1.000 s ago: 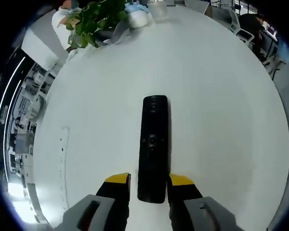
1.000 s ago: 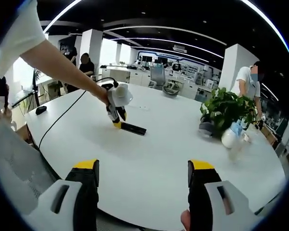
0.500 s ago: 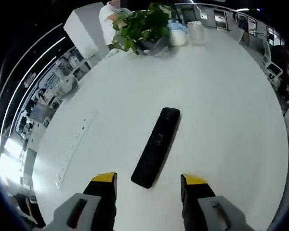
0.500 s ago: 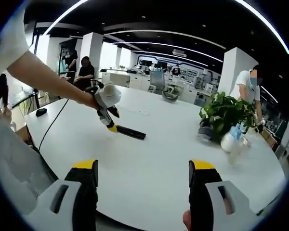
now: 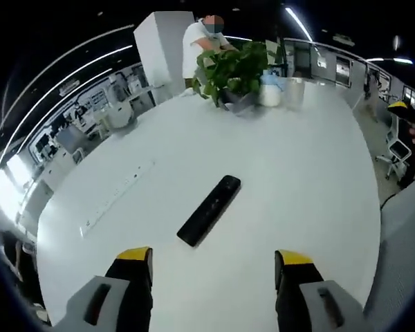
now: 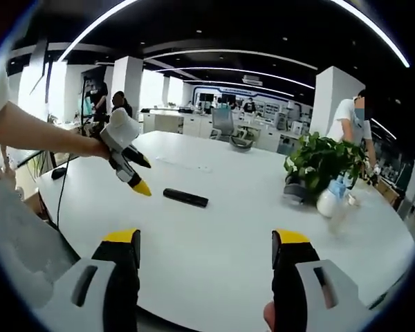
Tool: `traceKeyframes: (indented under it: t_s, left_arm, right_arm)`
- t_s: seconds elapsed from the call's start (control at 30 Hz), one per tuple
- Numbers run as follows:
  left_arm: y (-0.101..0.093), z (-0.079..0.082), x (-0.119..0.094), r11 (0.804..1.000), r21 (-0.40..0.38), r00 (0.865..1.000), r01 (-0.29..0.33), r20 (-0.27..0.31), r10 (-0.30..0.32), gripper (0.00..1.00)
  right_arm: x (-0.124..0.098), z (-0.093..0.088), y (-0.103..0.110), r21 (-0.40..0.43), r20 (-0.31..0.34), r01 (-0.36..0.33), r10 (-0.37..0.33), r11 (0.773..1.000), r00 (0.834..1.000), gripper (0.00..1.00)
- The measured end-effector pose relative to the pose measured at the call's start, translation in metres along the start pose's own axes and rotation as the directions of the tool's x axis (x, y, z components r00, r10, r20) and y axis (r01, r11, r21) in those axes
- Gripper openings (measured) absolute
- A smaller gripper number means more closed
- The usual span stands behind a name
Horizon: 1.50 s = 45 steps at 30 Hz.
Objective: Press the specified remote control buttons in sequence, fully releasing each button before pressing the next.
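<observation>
A black remote control (image 5: pixel 209 210) lies flat on the round white table (image 5: pixel 297 180). In the left gripper view it rests ahead of my left gripper (image 5: pixel 213 264), whose yellow-tipped jaws stand wide open and apart from it. In the right gripper view the remote control (image 6: pixel 185 198) lies mid-table, and my left gripper (image 6: pixel 137 174) hovers raised to its left, held by a person's arm. My right gripper (image 6: pixel 205 246) is open near the table's front edge, with nothing between its jaws.
A potted green plant (image 5: pixel 236 66) stands at the table's far side with a white bottle (image 5: pixel 269 93) and a clear cup (image 5: pixel 292 92) beside it. The plant (image 6: pixel 321 160) is at right in the right gripper view. A white strip (image 5: pixel 117 198) lies left of the remote. People stand beyond.
My left gripper has pulled up and back from the remote, which had been between its jaws, and opened wider. The remote stays on the table. My right gripper has hardly moved.
</observation>
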<state>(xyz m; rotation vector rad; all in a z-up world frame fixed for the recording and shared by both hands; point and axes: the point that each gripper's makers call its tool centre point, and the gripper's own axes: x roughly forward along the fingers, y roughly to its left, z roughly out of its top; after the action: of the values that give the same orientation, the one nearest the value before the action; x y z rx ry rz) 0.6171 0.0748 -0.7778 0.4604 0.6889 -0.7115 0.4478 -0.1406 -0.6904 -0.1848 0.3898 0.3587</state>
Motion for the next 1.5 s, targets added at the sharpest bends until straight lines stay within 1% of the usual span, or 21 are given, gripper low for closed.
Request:
traceKeyframes:
  t_s: [0.07, 0.23, 0.37, 0.5, 0.57, 0.63, 0.77, 0.83, 0.87, 0.97, 1.03, 1.1, 1.2, 1.23, 1.27, 1.3, 1.33, 1.37, 1.4, 1.47, 1.5]
  left_arm:
    - [-0.003, 0.004, -0.009, 0.999, -0.048, 0.999, -0.001, 0.033, 0.002, 0.76]
    - [-0.005, 0.005, -0.029, 0.997, -0.067, 0.998, -0.026, 0.057, 0.030, 0.77]
    - [-0.008, 0.011, -0.048, 0.991, -0.129, 0.991, -0.039, 0.122, 0.055, 0.79]
    - [-0.015, 0.011, -0.064, 0.988, -0.148, 0.986, -0.052, 0.147, 0.074, 0.80]
    - [-0.018, 0.012, -0.072, 0.979, -0.192, 0.981, -0.062, 0.170, 0.096, 0.81]
    - [-0.024, 0.013, -0.085, 0.963, -0.262, 0.971, -0.059, 0.210, 0.117, 0.82]
    - [-0.028, 0.008, -0.101, 0.947, -0.314, 0.961, -0.070, 0.235, 0.149, 0.83]
    - [-0.029, 0.007, -0.109, 0.934, -0.349, 0.951, -0.079, 0.255, 0.175, 0.87]
    - [-0.031, 0.007, -0.115, 0.929, -0.361, 0.943, -0.079, 0.274, 0.187, 0.89]
    - [-0.035, 0.001, -0.129, 0.916, -0.391, 0.931, -0.092, 0.293, 0.219, 0.92]
    - [-0.037, -0.007, -0.138, 0.899, -0.425, 0.927, -0.106, 0.285, 0.244, 0.94]
    - [-0.039, -0.014, -0.147, 0.890, -0.438, 0.922, -0.124, 0.280, 0.266, 0.97]
    - [-0.035, -0.027, -0.166, 0.872, -0.451, 0.901, -0.191, 0.271, 0.338, 0.99]
    - [-0.034, -0.029, -0.170, 0.863, -0.461, 0.894, -0.206, 0.271, 0.358, 1.00]
    - [-0.034, -0.030, -0.175, 0.855, -0.477, 0.888, -0.205, 0.276, 0.367, 1.00]
    - [-0.034, -0.032, -0.179, 0.842, -0.498, 0.881, -0.209, 0.278, 0.383, 1.00]
    - [-0.033, -0.033, -0.186, 0.819, -0.532, 0.864, -0.215, 0.287, 0.413, 1.00]
    - [-0.034, -0.035, -0.189, 0.813, -0.539, 0.858, -0.219, 0.291, 0.423, 1.00]
    - [-0.035, -0.038, -0.194, 0.806, -0.540, 0.847, -0.242, 0.288, 0.448, 1.00]
    - [-0.039, -0.045, -0.199, 0.804, -0.524, 0.841, -0.281, 0.270, 0.469, 1.00]
    - [-0.040, -0.046, -0.200, 0.805, -0.519, 0.840, -0.288, 0.267, 0.473, 1.00]
  right_arm:
    - [0.000, 0.001, 0.000, 0.008, 0.006, -0.002, 0.002, 1.000, 1.000, 0.81]
    - [0.000, 0.001, 0.001, 0.016, 0.005, -0.009, 0.009, 1.000, 1.000, 0.82]
    - [0.000, 0.001, 0.001, 0.016, 0.008, -0.012, 0.012, 1.000, 1.000, 0.82]
    - [0.000, 0.001, 0.002, 0.013, 0.008, -0.019, 0.019, 1.000, 1.000, 0.82]
    - [0.000, 0.001, 0.003, 0.011, 0.009, -0.024, 0.024, 1.000, 1.000, 0.82]
    - [-0.001, 0.002, 0.003, 0.009, 0.013, -0.024, 0.024, 1.000, 1.000, 0.82]
    - [-0.001, 0.002, 0.002, 0.017, 0.017, -0.020, 0.019, 1.000, 1.000, 0.82]
    - [-0.001, 0.002, 0.002, 0.021, 0.017, -0.021, 0.020, 1.000, 1.000, 0.82]
    - [-0.001, 0.002, 0.002, 0.021, 0.016, -0.022, 0.021, 1.000, 1.000, 0.82]
    - [-0.001, 0.001, 0.004, 0.013, 0.006, -0.026, 0.026, 1.000, 1.000, 0.83]
    - [-0.001, 0.000, 0.004, 0.008, 0.005, -0.026, 0.026, 1.000, 1.000, 0.83]
    - [-0.001, 0.000, 0.004, 0.002, 0.002, -0.025, 0.024, 1.000, 1.000, 0.83]
    - [-0.001, -0.001, 0.003, 0.000, -0.003, -0.018, 0.018, 1.000, 1.000, 0.83]
    - [-0.001, -0.001, 0.003, 0.002, -0.002, -0.018, 0.018, 1.000, 1.000, 0.83]
    - [-0.001, 0.000, 0.003, 0.002, 0.000, -0.018, 0.018, 1.000, 1.000, 0.83]
    - [-0.001, 0.000, 0.003, 0.002, 0.003, -0.019, 0.019, 1.000, 1.000, 0.84]
    - [-0.001, 0.001, 0.004, -0.001, 0.009, -0.019, 0.019, 1.000, 1.000, 0.84]
    - [-0.001, 0.002, 0.004, -0.007, 0.010, -0.021, 0.021, 1.000, 1.000, 0.85]
    - [-0.001, 0.002, 0.005, -0.010, 0.011, -0.023, 0.023, 1.000, 1.000, 0.85]
    - [0.000, 0.001, 0.007, -0.015, 0.008, -0.027, 0.027, 1.000, 1.000, 0.86]
    - [0.000, 0.001, 0.007, -0.016, 0.006, -0.028, 0.028, 0.999, 1.000, 0.87]
